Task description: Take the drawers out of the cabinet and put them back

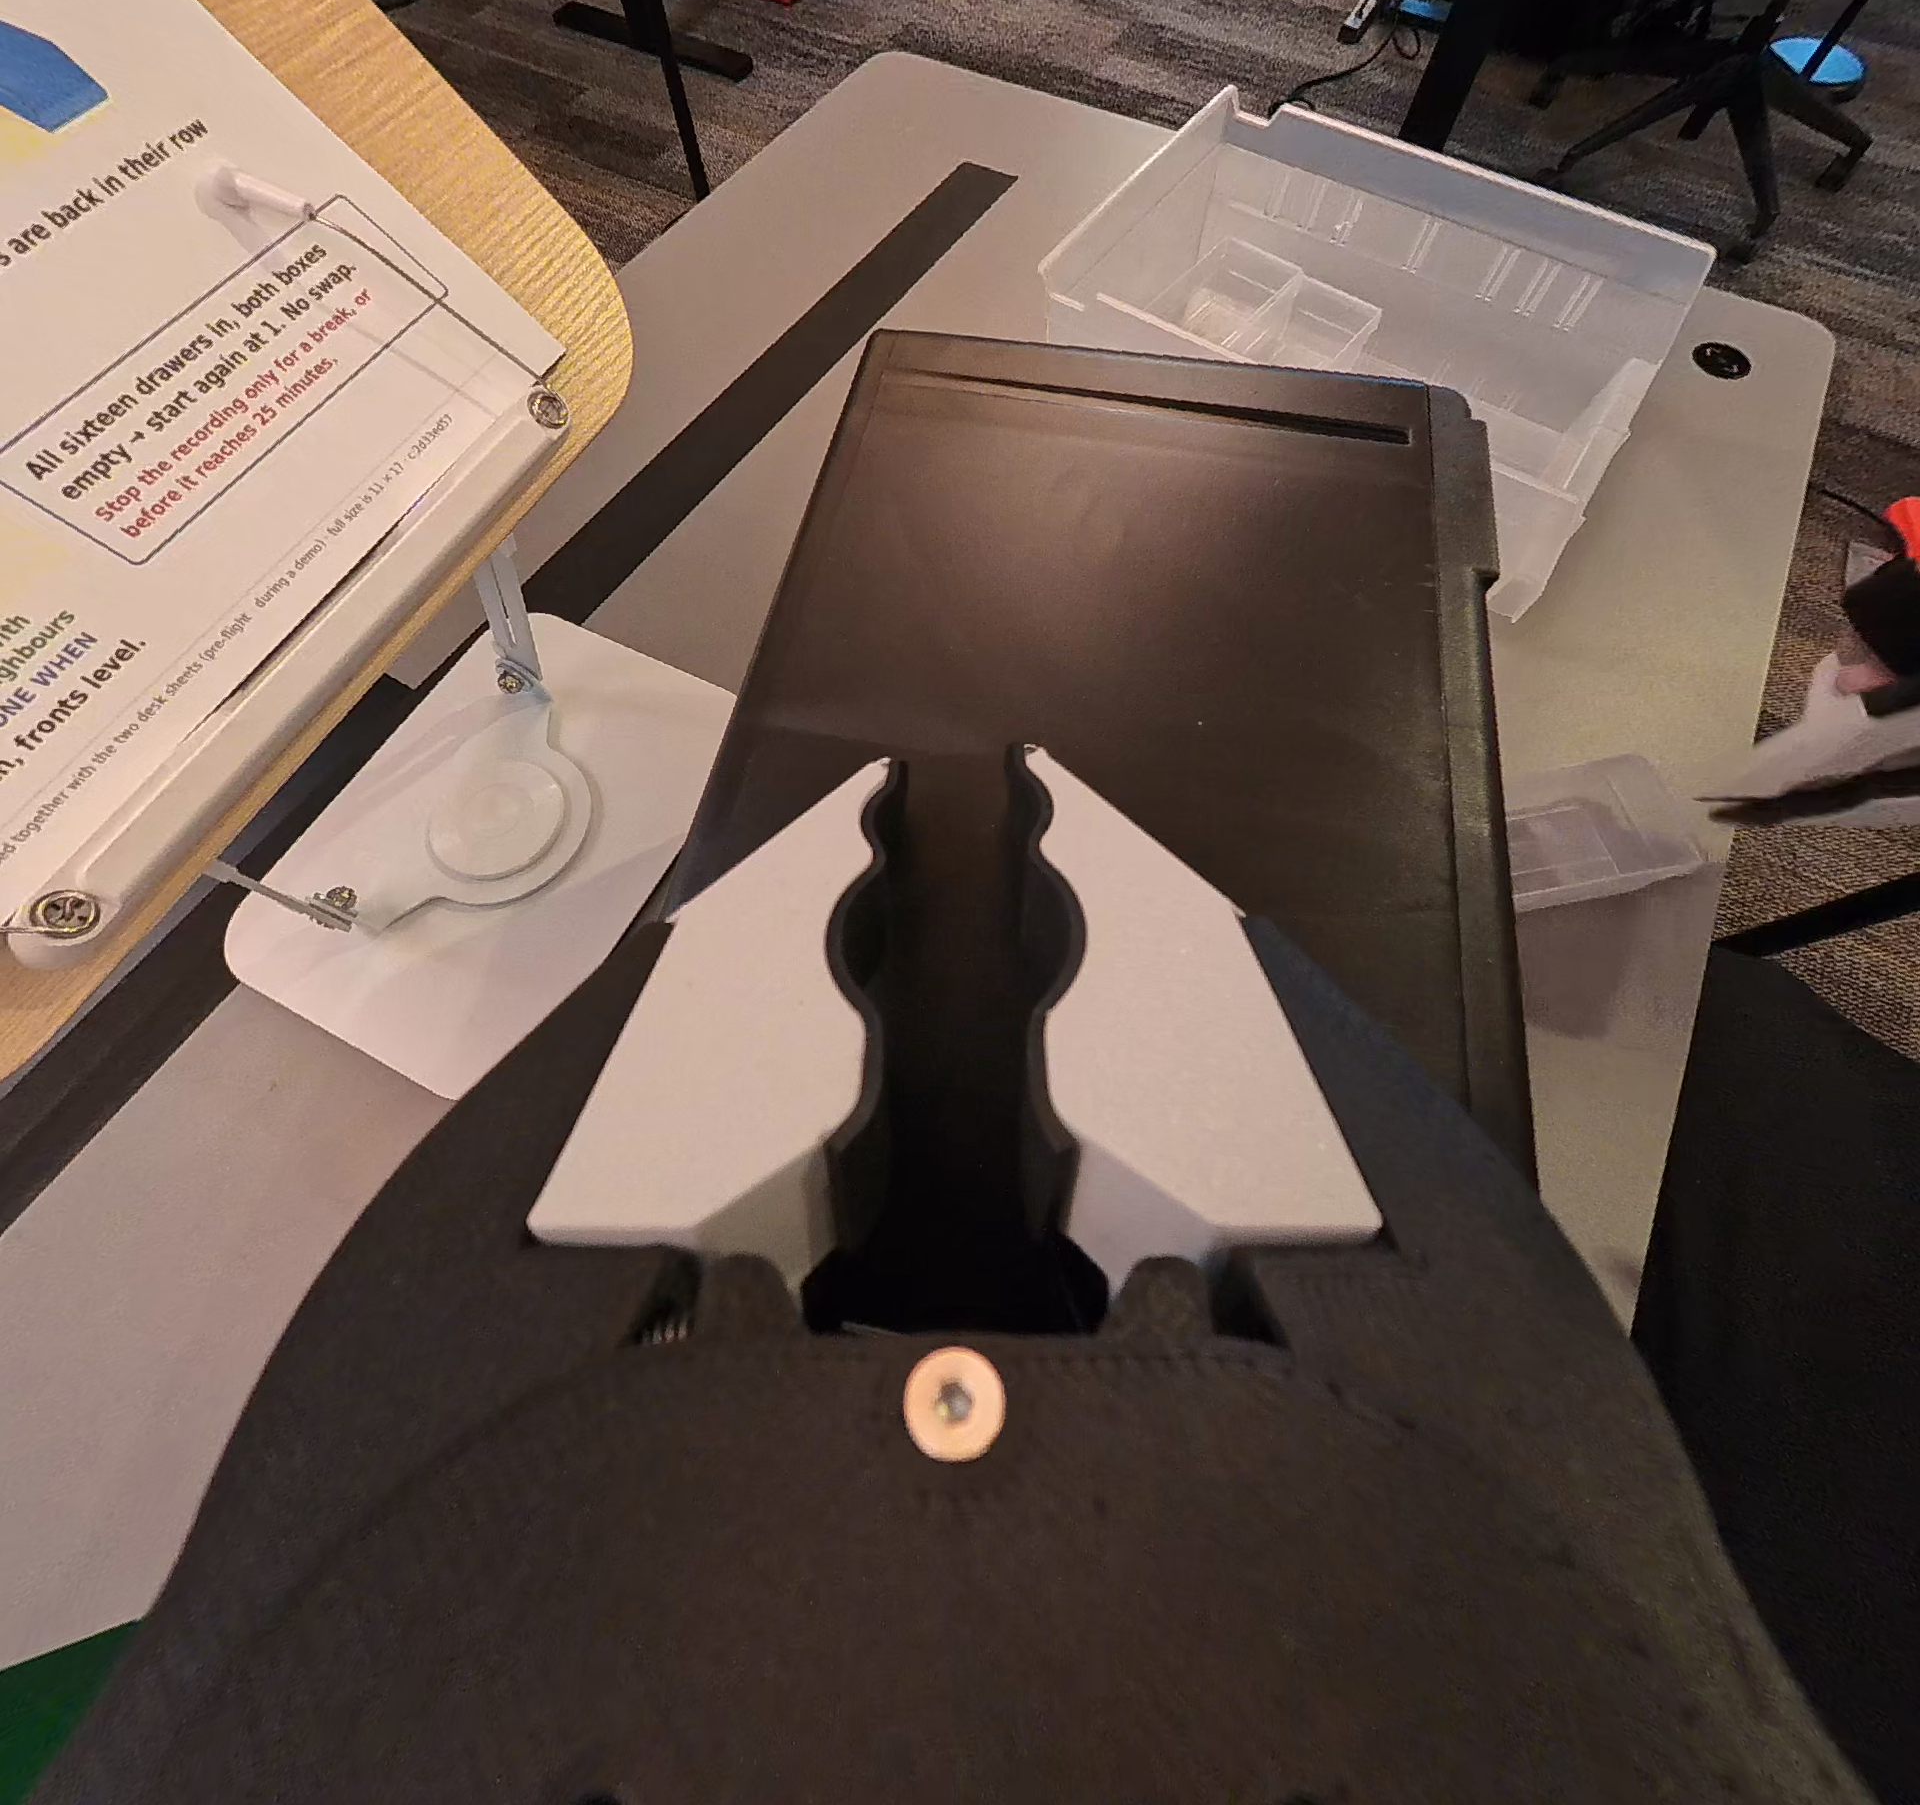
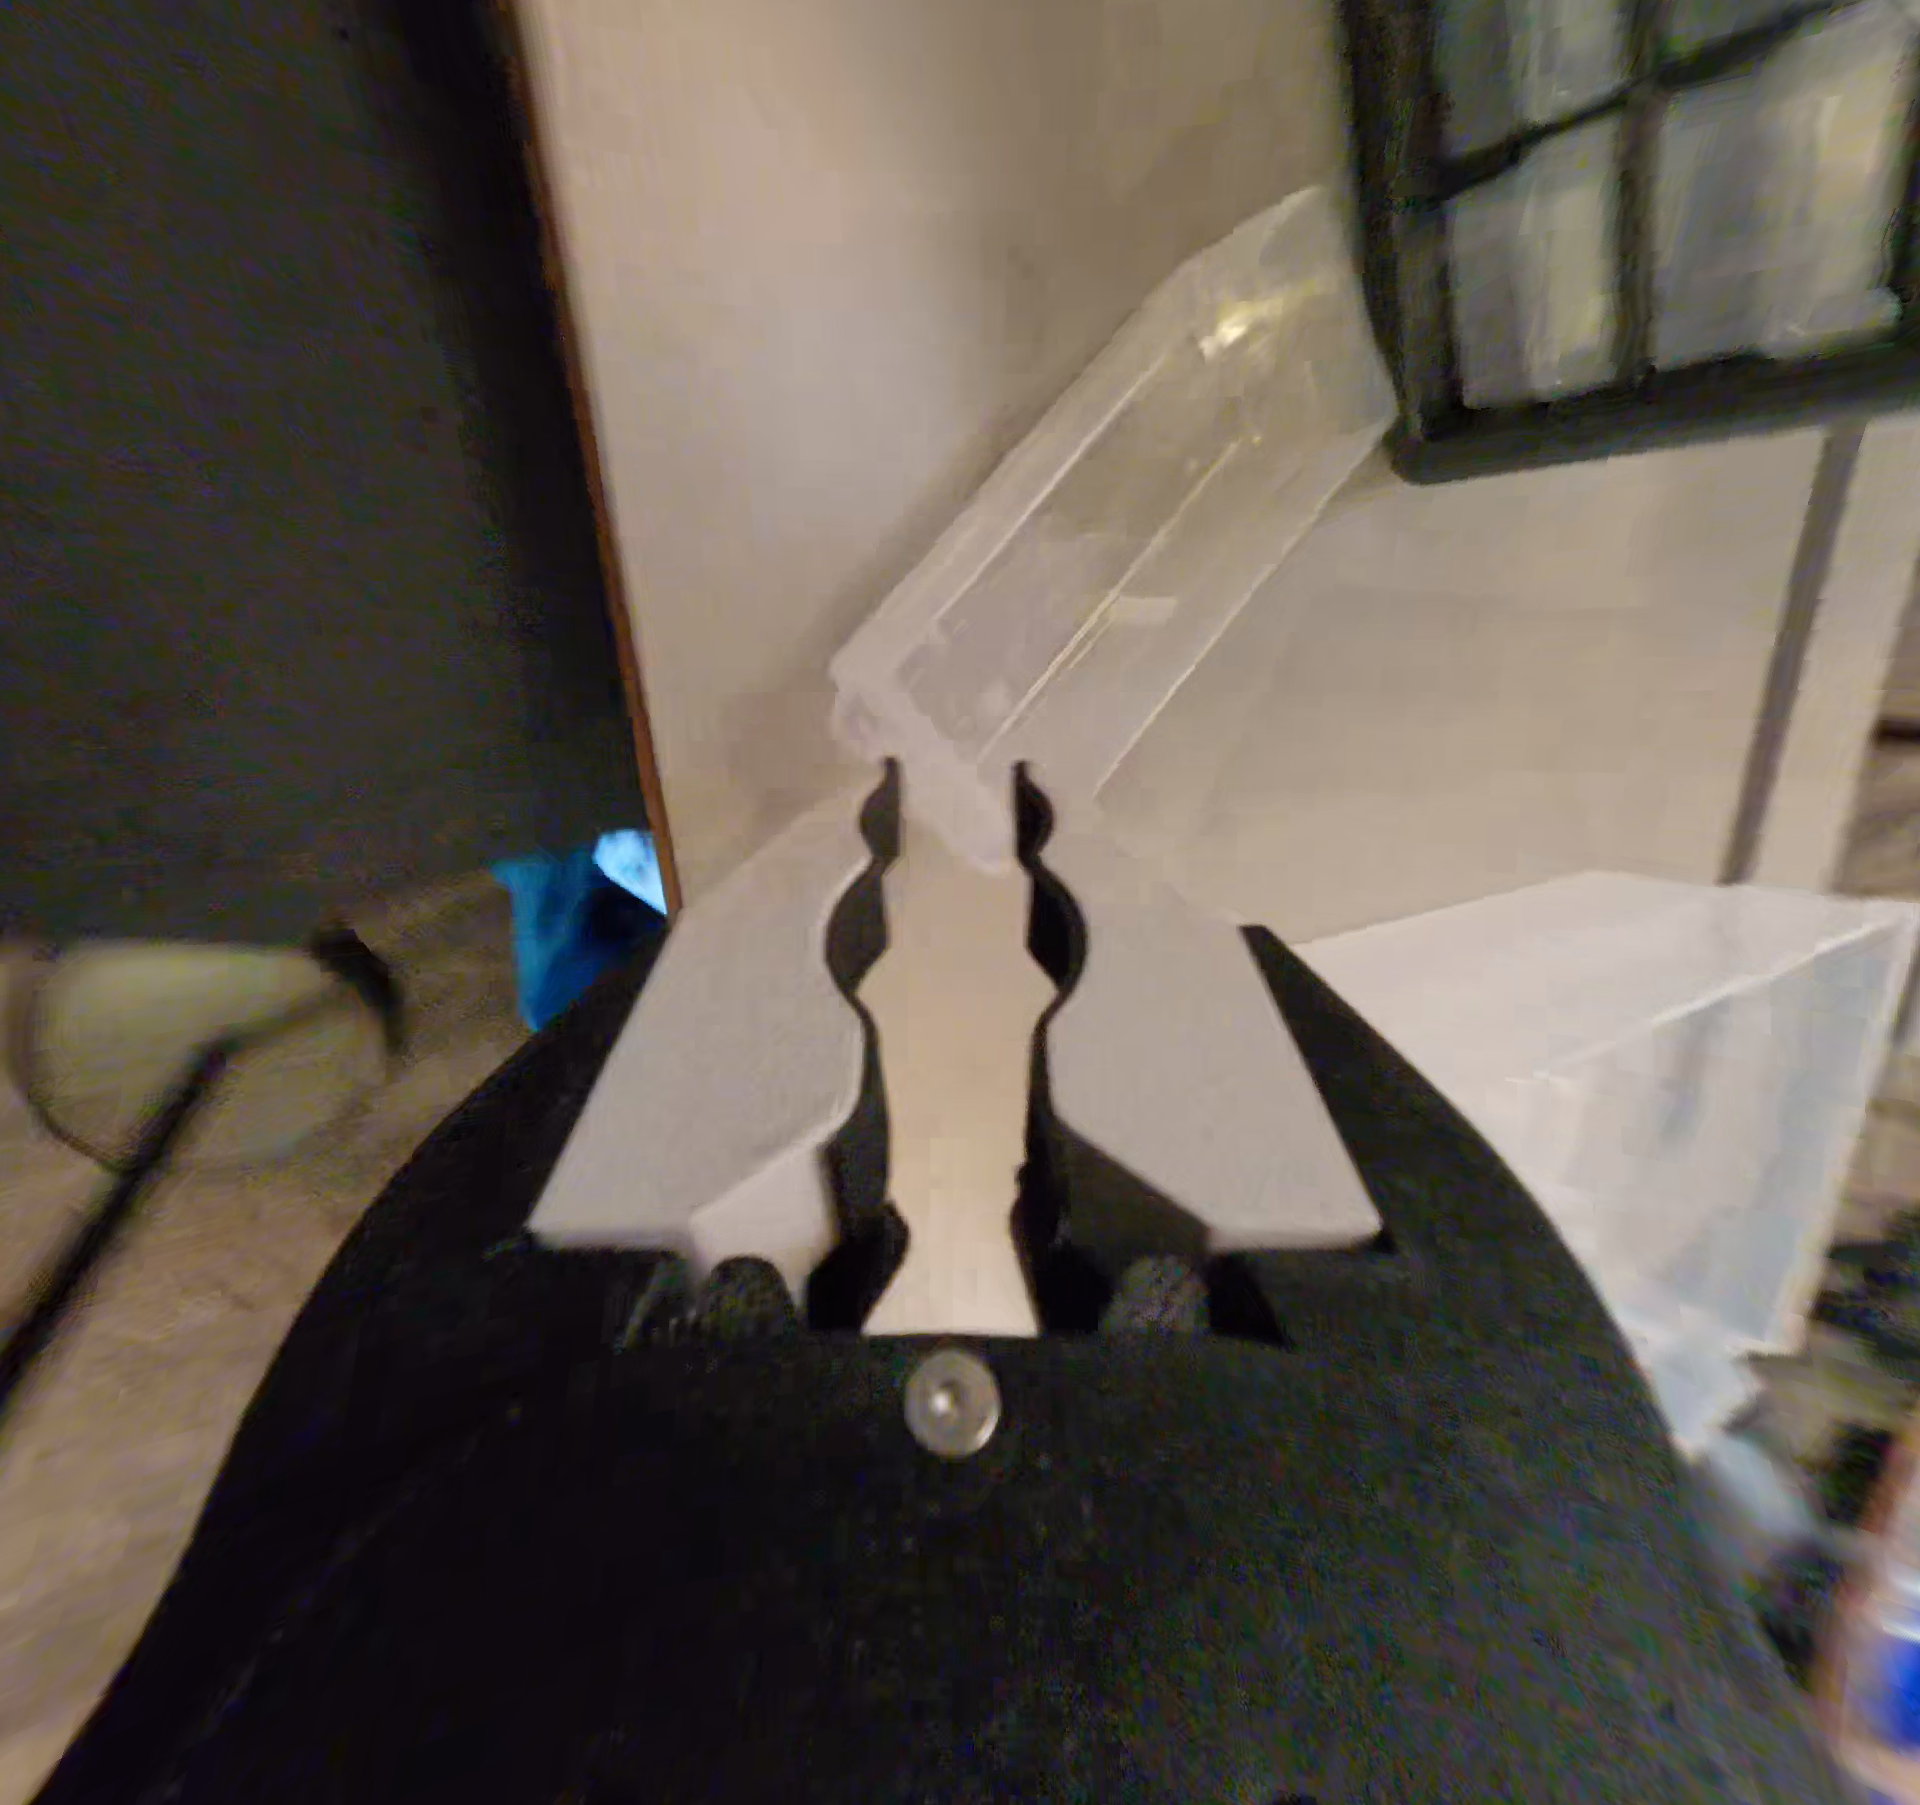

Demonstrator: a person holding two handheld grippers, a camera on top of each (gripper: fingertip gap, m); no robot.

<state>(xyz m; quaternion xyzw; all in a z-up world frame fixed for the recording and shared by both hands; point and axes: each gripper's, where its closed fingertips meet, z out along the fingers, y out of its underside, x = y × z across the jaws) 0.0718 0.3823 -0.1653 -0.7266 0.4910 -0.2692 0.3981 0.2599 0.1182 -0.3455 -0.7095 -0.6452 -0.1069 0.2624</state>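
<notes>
In the left wrist view the black cabinet [image 1: 1122, 560] shows from above. My left gripper [image 1: 956, 768] hovers over its top, open, with nothing between the fingers. A small clear drawer [image 1: 1600, 841] lies by the cabinet's right side, with my right gripper [image 1: 1787, 768] blurred at its outer end. In the right wrist view the cabinet front [image 2: 1662, 155], a grid of clear drawers, fills the top right. The clear drawer [image 2: 1091, 550] slants down from the cabinet's lower left corner. My right gripper [image 2: 956, 779] is closed on the drawer's near end. This view is motion-blurred.
A large clear tray [image 1: 1558, 228] holding small clear drawers stands behind the cabinet; a clear tray wall [image 2: 1558, 1080] shows right of my right gripper. A wooden document stand [image 1: 499, 228] on a white base [image 1: 436, 882] is at left. The table edge [image 1: 1714, 716] runs close on the right.
</notes>
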